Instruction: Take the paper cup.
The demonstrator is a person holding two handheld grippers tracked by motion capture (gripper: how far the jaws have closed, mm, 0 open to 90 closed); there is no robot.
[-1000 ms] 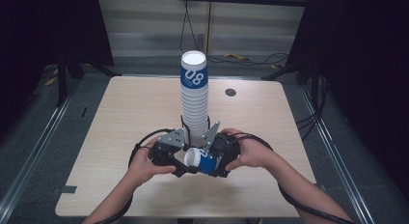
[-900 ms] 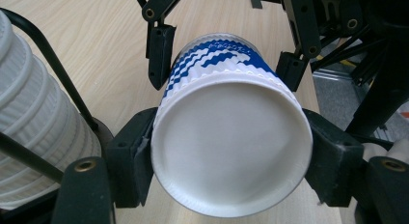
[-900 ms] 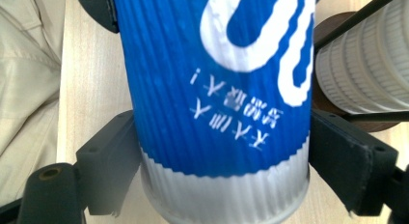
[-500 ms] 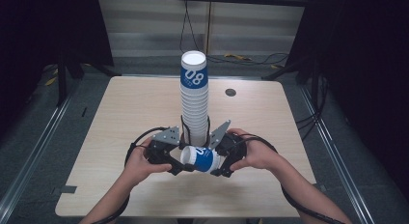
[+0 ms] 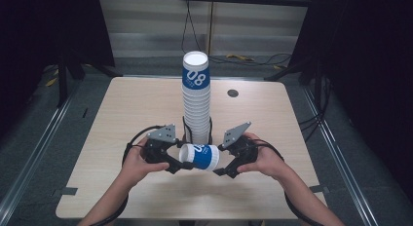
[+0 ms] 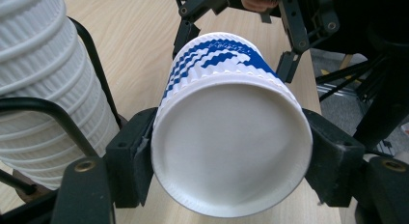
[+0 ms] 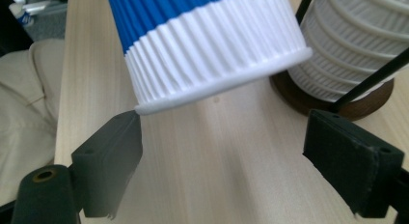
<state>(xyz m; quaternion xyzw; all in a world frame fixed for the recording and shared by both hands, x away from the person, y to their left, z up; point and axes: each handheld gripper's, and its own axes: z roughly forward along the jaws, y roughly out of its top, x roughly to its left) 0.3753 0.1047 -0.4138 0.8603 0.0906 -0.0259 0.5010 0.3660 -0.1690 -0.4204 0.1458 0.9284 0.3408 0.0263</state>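
1 wooden table carries everything here. On it, near the middle, stands 1 tall stack of cups in 1 black wire holder on a round brown base; the cups in the stack are too closely nested to count, and the top one is blue with a white "08". 1 small dark round disc sits in the tabletop, right of the stack and well apart from it.

2 hands come in from the near edge, each with 1 gripper. The left gripper is clamped on 1 loose cup, blue and white, held on its side just in front of the holder, above the table. In the left gripper view its 2 black pads press the cup's flat white bottom end from both sides, with the stack close at the left.

The right gripper sits at the cup's other end with its jaws spread wide. In the right gripper view its 2 pads stand apart below the cup's white ribbed rim, and the left pad is just at the rim's edge; I cannot tell if it touches.
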